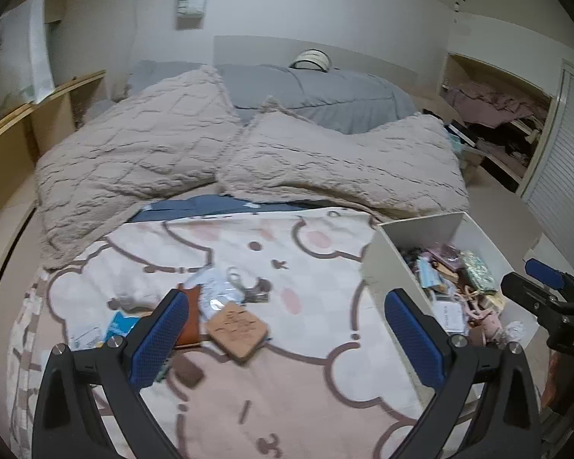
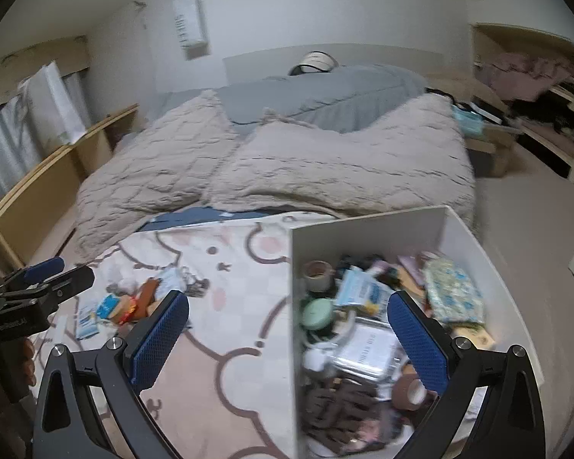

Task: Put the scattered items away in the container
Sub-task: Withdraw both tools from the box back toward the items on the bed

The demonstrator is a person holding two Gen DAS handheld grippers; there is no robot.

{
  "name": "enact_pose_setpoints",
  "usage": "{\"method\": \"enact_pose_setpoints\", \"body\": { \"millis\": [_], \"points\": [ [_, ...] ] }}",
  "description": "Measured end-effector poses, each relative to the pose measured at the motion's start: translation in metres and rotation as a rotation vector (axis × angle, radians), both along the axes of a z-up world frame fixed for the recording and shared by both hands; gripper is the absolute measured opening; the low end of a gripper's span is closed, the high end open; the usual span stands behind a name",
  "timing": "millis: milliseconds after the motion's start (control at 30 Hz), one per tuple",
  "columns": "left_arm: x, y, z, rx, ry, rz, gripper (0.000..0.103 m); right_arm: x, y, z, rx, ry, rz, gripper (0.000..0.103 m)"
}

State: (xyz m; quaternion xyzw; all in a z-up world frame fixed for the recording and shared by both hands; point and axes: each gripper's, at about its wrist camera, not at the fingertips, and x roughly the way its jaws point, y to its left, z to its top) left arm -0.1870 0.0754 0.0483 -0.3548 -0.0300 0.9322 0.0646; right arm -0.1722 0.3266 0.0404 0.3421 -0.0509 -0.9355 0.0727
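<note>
Scattered items (image 1: pixel 225 306): on the bed blanket, centre-left of left view, directly ahead of wide, empty left tongs (image 1: pixel 287 340); right tongs (image 2: pixel 287 340), wide, empty, over the box (image 2: pixel 367 225).

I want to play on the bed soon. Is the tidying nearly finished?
Partly. The white box already holds many things, like a floral pouch. Both tongs, left and right, are open and empty. Still scattered on the cartoon blanket: a square cork coaster, packets and small bits.
</note>
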Motion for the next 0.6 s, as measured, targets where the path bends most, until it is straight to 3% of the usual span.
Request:
{"method": "enact_pose_setpoints", "body": {
  "millis": [300, 600],
  "points": [
    [0.014, -0.059, -0.003, -0.006, 0.008, 0.1, 0.103, -0.004, -0.051, 0.0, 0.016, 0.009, 0.095, 0.103],
    [0.029, -0.097, -0.005, -0.046, 0.004, 0.135, 0.103, -0.009, -0.096, -0.004, 0.013, 0.023, 0.178, 0.103]
  ]
}}
